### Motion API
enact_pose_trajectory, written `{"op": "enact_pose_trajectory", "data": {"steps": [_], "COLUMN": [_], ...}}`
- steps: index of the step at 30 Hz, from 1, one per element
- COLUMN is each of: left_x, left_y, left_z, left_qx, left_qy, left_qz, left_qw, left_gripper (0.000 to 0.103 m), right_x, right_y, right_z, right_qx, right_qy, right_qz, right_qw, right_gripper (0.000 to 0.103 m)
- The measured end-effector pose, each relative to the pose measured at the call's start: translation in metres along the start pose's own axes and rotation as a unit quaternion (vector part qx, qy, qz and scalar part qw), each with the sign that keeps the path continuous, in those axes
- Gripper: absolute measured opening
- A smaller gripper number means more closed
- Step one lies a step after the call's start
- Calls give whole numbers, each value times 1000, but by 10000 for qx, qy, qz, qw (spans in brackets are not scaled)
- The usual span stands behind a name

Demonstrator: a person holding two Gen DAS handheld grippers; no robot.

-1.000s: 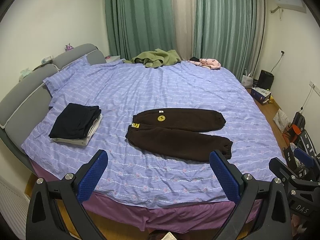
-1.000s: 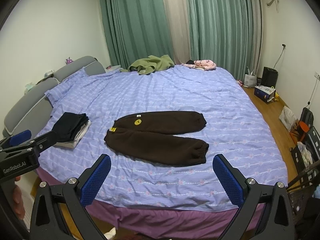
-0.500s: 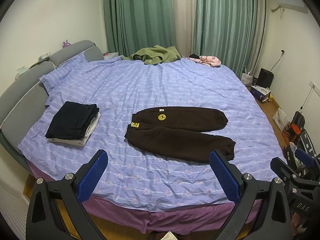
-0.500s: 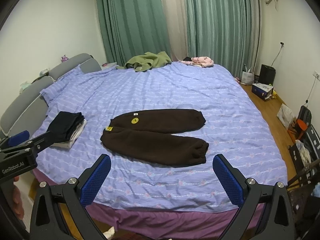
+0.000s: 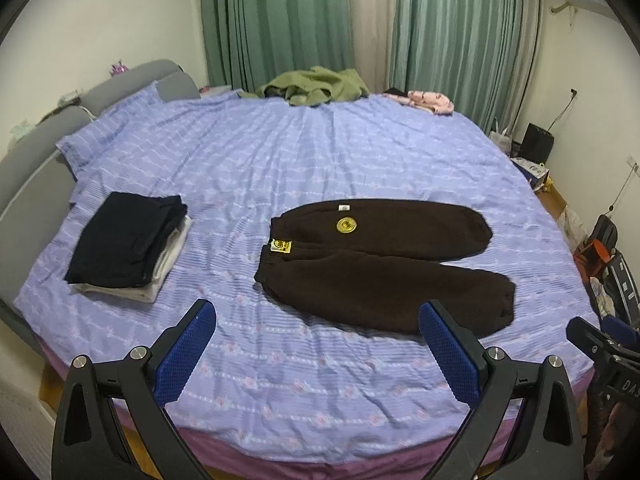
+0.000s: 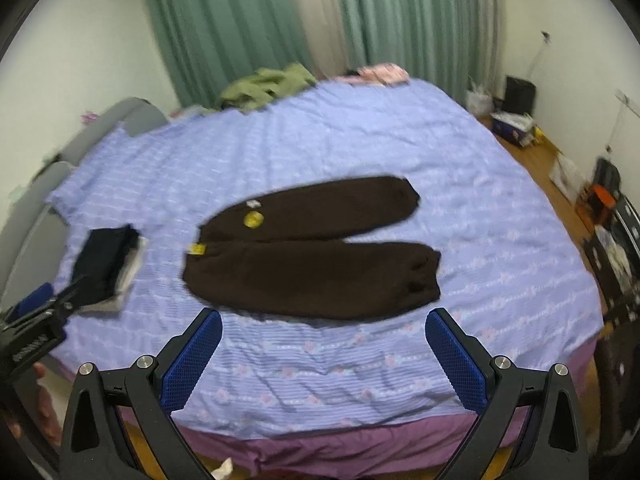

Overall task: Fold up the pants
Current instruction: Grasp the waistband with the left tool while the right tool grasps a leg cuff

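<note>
- Left wrist view: the left gripper (image 5: 316, 354) hangs over the near edge of the bed (image 5: 320, 152), its jaws spread wide with nothing between them. The brown pants (image 5: 380, 264) lie flat on the purple sheet ahead and a little to the right, apart from the jaws. Their long axis runs left to right: waistband toward the left, cuffs toward the right, the two legs splayed into a shallow V. The waist end sits closer to this gripper's line; the near cuff lies just beyond its right finger.
- In the same view a folded stack of clothes (image 5: 128, 244) rests well to the left of the pants. A green garment (image 5: 316, 84) and a pink one (image 5: 428, 100) lie at the far edge. Part of the right gripper shows at the lower right, cut off by the frame.
- Right wrist view: the right gripper (image 6: 324, 354) is likewise wide open and empty, with the pants straight ahead, cuffs nearer its right side. By judgement, the right hand suits the cuff end and the left the waist.
- This view is motion-blurred, so the waistband labels and fabric creases are hard to read; the left gripper shows only partly at the lower left.
</note>
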State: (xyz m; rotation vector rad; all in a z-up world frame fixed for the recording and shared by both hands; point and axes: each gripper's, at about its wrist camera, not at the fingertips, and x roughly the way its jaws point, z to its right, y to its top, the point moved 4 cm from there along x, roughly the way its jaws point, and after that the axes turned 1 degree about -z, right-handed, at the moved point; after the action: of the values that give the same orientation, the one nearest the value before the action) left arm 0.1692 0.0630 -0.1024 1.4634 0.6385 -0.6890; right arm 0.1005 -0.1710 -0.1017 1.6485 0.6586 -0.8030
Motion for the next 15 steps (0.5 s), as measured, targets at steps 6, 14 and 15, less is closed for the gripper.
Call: {"op": "enact_pose_trajectory", "data": {"steps": [6, 14, 15], "left_x": [98, 216, 228], "left_y": [-5, -31, -34], "left_z": [-10, -13, -15], "left_qx": [34, -404, -537], "left_qy": [-197, -242, -271], "left_qz": [-637, -1385, -1484], "left_qw": [9978, 9892, 9871], "left_gripper": [103, 102, 102], "right_x": [83, 198, 208], "right_y": [-4, -21, -22], "right_z": [9, 38, 42], "right_qx": [471, 934, 1015], "right_qy": [-408, -652, -669], "right_qz": [-412, -1006, -1034], "right_qw": [9972, 9884, 9872], "right_gripper": [103, 102, 102]}}
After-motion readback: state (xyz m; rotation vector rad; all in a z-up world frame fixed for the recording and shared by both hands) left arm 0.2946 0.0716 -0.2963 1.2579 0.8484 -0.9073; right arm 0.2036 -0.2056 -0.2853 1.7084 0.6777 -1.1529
